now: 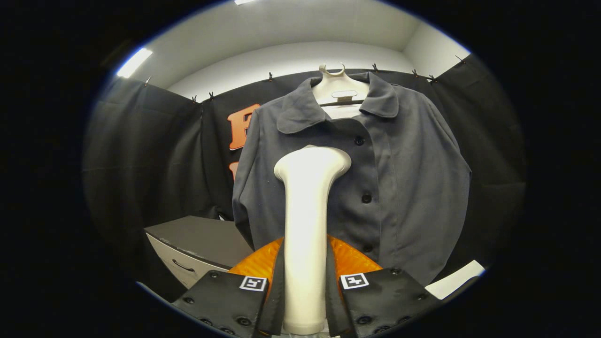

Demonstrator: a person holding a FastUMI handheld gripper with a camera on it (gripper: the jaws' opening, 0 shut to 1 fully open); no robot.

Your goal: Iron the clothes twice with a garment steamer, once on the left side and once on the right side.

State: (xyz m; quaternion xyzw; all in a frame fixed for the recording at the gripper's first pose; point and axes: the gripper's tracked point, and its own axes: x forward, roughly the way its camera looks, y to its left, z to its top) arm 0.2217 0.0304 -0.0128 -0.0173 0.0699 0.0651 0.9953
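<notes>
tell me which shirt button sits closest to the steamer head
The top button, just right of the steamer head held in the gripper; the other buttons sit lower on the shirt.

The garment steamer is smooth, glossy plastic; the shirt is matt woven cloth with glossy buttons.

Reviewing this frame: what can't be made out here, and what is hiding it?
- Steamer face, gripper view: its head points away toward the shirt, so contact or steam cannot be told.
- Shirt front behind the steamer: covered by its white body.
- Shirt hem: hidden by the gripper, whose fingers clamp the steamer handle.
- Drawer unit: lower part cut off by the fingers.
- Hanger: its hook's support is too small to tell.
</notes>
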